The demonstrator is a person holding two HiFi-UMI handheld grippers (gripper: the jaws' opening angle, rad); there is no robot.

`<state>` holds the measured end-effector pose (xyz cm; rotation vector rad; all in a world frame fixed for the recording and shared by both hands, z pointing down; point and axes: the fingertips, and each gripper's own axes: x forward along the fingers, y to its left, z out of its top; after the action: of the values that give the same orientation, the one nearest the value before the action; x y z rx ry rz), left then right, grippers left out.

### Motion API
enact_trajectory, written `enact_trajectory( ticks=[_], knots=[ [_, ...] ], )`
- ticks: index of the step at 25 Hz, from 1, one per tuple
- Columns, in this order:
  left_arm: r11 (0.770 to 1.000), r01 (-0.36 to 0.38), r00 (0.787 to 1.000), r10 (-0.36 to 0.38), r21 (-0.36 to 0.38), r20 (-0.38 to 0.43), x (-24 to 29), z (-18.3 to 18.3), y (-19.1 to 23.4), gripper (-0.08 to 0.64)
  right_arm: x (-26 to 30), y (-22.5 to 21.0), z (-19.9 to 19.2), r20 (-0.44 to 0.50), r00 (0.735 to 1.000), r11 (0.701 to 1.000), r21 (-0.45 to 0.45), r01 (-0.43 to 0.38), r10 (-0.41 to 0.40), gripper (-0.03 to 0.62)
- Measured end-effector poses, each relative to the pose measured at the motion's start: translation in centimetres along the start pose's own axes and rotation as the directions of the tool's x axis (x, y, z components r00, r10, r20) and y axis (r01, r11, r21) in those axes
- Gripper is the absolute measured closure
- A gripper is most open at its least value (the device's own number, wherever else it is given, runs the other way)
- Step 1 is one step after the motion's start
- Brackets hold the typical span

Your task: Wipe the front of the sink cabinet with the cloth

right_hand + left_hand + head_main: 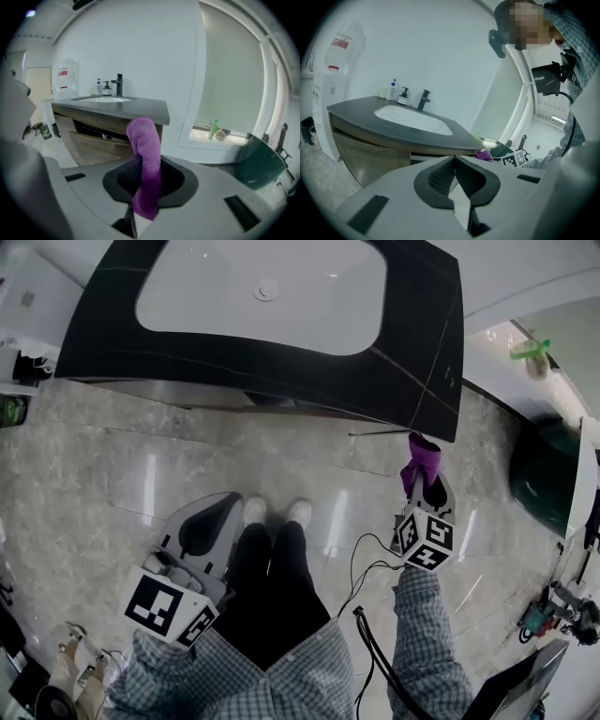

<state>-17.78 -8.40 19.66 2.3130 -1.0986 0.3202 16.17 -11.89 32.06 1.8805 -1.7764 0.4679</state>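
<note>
Head view | right claw (427,491) forward, pinching cloth (422,460) | left claw (228,505) low, closed

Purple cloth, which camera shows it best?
Right gripper view: the purple cloth stands large and central, clamped in the right gripper. Head view shows it small from above; left gripper view shows only a sliver.

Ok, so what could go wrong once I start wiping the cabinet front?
The purple cloth is pinched into a narrow roll in the right gripper, so the hard fingers may scrape the wooden cabinet front. The dark countertop overhangs it; the gripper could knock that edge. The black cable hanging by your legs may snag.
</note>
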Motion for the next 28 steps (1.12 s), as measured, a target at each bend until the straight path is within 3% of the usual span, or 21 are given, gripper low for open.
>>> enact_trajectory(
  ticks=[3,7,14,20,28],
  knots=[
    [1.000,0.005,1.000,-0.005,0.020,0.015,-1.4,1.8,-0.3,0.549,-2.4,1.9,3.4,0.042,0.999,0.999,0.001,-0.032,0.032,0.515],
    [0.999,0.007,0.999,-0.009,0.046,0.045,-3.1,4.1,-0.5,0.549,-5.0,3.5,5.9,0.082,0.995,0.984,0.167,-0.063,0.049,0.515],
    [0.996,0.020,0.999,-0.024,0.092,0.045,-5.5,5.0,-0.4,0.549,-9.6,8.4,7.7,0.125,0.985,0.969,0.202,-0.146,0.122,0.515],
    [0.992,0.084,0.995,-0.088,0.094,0.041,-7.8,4.5,-2.2,0.549,-14.9,12.5,10.3,0.185,0.966,0.958,0.188,-0.215,0.180,0.515],
    [0.986,0.115,0.990,-0.124,0.124,0.066,-9.5,4.3,-6.4,0.549,-21.2,13.7,9.6,0.194,0.953,0.941,0.201,-0.272,0.234,0.515]
  ],
)
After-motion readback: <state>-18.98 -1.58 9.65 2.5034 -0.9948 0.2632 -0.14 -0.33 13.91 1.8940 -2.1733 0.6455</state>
